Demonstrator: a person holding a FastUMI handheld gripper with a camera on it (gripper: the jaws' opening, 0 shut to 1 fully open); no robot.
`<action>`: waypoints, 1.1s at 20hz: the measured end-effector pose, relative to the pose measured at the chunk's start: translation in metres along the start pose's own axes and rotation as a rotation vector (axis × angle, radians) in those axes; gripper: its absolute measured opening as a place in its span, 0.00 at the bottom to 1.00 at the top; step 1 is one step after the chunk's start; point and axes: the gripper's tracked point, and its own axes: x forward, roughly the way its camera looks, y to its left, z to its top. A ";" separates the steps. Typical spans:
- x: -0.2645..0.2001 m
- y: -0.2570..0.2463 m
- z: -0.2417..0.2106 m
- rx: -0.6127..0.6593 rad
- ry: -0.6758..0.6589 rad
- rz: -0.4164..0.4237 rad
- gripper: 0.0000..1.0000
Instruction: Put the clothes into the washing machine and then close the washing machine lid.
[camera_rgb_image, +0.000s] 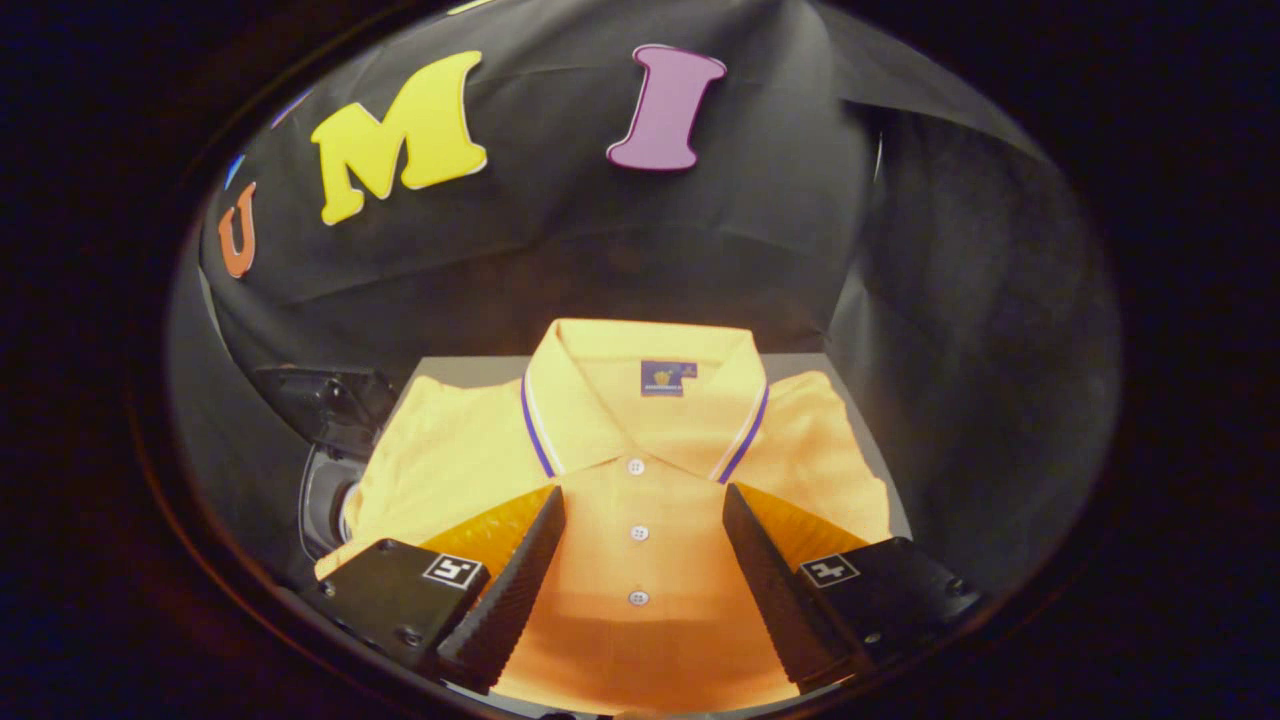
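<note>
Backdrop: black cloth wall (700, 240) is hanging in folds behind and to the sides of the work area.
Surface: grey tabletop (470, 367) is showing as a pale strip around the garment's far edge.
Garment: yellow polo shirt (640, 470) is lying flat and folded on the tabletop, collar toward the wall, button placket running toward the camera.
Collar detail: blue-and-white stripes are edging the collar (590, 400), and a small blue neck label (668, 377) is sitting inside it.
Buttons: three white buttons (639, 533) are lining up down the placket, between the fingers.
Gripper: gripper (640, 505) is hovering over the shirt's front with its fingers (520, 570) spread wide apart, one on each side of the placket, clamping nothing.
Washing machine: dark, partly hidden machine part (325, 440) with a round opening is sitting just beside the shirt's sleeve; whether it is the washer cannot be told.
</note>
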 end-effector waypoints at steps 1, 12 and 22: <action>0.002 0.001 -0.008 0.014 0.026 0.009 1.00; 0.002 0.012 -0.005 -0.019 0.045 0.015 0.82; 0.003 0.007 0.000 -0.022 0.037 -0.008 0.08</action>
